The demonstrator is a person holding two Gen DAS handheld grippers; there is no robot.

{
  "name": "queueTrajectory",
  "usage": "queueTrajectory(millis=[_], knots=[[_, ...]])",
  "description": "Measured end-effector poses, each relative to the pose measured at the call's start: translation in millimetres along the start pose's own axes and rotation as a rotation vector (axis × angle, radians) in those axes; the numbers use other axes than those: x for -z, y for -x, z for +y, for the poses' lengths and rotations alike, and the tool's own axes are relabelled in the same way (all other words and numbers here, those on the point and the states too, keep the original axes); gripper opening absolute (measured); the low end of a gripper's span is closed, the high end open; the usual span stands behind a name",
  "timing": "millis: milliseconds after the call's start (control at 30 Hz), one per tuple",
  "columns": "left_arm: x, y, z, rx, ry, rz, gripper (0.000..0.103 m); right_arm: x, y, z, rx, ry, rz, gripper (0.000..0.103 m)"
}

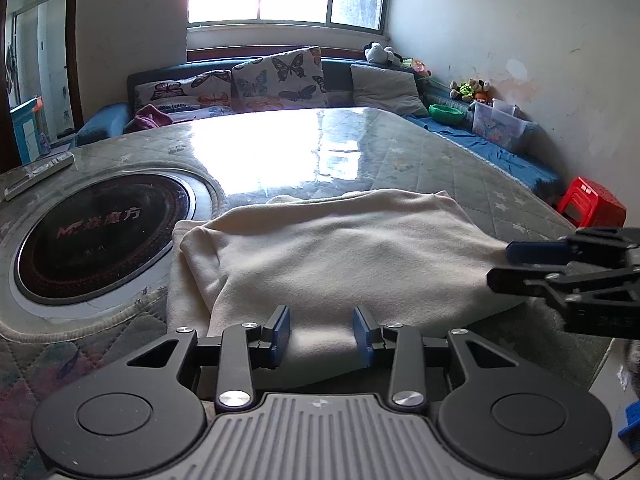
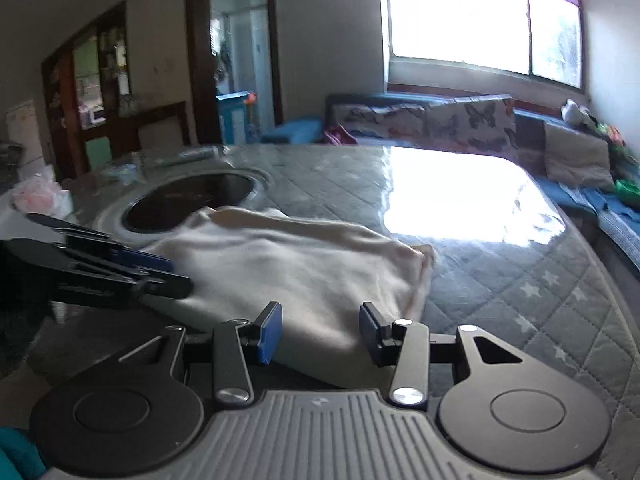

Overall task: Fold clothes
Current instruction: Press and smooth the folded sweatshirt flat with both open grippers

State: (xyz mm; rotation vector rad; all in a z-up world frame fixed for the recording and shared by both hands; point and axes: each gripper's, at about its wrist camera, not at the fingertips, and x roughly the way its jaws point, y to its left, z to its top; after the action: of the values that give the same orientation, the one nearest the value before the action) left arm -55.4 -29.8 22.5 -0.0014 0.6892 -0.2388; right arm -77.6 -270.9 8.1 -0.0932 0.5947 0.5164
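A cream garment (image 1: 340,256) lies folded into a rough rectangle on the quilted table cover, near the front edge; it also shows in the right wrist view (image 2: 288,268). My left gripper (image 1: 322,334) is open, its blue pads on either side of the garment's near edge, holding nothing. My right gripper (image 2: 320,330) is open at the garment's near right part, also empty. The right gripper shows at the right of the left wrist view (image 1: 504,266), and the left gripper at the left of the right wrist view (image 2: 176,272).
A round black cooktop (image 1: 104,236) is set into the table left of the garment. The quilted table cover (image 1: 460,168) runs back under strong window glare. A sofa with butterfly cushions (image 1: 276,80) stands behind, a red stool (image 1: 592,202) at the right.
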Motion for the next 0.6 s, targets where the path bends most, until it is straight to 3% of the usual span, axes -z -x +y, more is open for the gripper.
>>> queueTrajectory(millis=[400,600], knots=[[4.8,14.1,33.8,0.093,0.088,-0.042,0.039,-12.1,-13.5,13.1,0.065,0.025,0.074,0.043],[7.4,20.2,50.5,0.18,0.123,-0.068,0.039,-19.6,-16.3,23.5,0.12,0.035,0.11,0.043]])
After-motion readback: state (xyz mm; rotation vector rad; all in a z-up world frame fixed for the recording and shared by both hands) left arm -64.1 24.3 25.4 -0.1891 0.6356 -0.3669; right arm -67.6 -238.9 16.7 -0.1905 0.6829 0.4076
